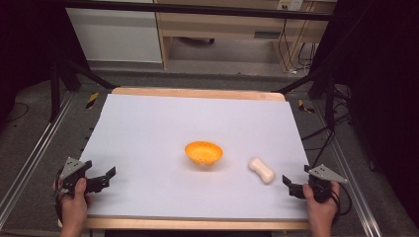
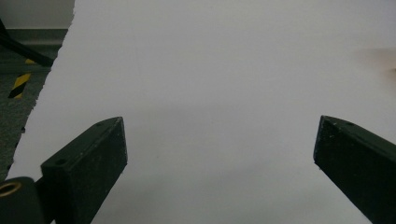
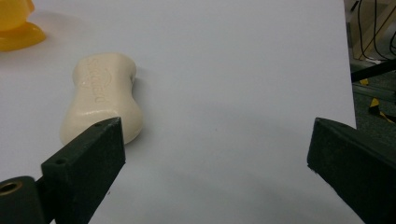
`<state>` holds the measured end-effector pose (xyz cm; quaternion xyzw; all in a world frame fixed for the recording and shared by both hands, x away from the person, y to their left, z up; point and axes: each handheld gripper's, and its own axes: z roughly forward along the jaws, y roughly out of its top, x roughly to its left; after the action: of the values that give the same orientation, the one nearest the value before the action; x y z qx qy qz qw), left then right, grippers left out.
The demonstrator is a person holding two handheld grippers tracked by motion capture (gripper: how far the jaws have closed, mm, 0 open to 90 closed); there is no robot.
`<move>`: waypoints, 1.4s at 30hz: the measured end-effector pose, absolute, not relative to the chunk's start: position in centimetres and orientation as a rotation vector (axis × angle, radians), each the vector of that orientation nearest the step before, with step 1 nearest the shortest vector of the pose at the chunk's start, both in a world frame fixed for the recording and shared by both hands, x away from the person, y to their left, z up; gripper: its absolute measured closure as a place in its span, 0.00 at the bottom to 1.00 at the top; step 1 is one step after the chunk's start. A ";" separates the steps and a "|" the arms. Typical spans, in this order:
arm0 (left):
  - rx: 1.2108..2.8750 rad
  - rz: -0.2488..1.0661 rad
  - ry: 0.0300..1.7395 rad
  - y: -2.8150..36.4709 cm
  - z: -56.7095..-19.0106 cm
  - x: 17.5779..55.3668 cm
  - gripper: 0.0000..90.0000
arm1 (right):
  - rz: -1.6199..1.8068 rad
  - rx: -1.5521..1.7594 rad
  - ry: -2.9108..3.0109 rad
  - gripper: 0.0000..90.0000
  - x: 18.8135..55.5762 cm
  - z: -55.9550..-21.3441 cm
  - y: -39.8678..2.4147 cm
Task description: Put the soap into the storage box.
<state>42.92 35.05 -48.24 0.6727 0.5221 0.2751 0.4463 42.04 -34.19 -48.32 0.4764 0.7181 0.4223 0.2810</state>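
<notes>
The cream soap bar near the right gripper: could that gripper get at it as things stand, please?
Probably yes: the right gripper stands open close by the soap bar, with bare white sheet between them and the orange bowl off to the side.

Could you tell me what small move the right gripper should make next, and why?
Probably ease the right gripper forward and toward the soap: its jaws stand open and empty, and the soap lies just ahead, off to one side, beside the bowl.
</notes>
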 end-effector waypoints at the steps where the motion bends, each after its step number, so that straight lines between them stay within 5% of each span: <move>1: 1.666 0.679 1.295 35.1 -48.2 42.9 0.02 | 1.122 1.272 1.934 0.02 42.1 -48.3 -34.1; 8: 1.676 0.669 1.306 35.1 -48.3 43.1 0.02 | 1.168 1.277 1.990 0.04 42.5 -48.3 -34.3; 20: 1.655 0.668 1.304 35.2 -48.3 43.0 0.02 | 1.104 1.265 2.068 0.29 42.7 -47.2 -33.3; 42: 1.658 0.668 1.298 35.2 -48.3 42.9 0.02 | 0.926 1.366 2.274 0.28 45.3 -44.6 -31.0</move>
<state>42.94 35.18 -48.25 0.6703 0.5249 0.2702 0.4496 45.28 -30.98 -44.64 0.4794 0.7983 0.3249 0.1653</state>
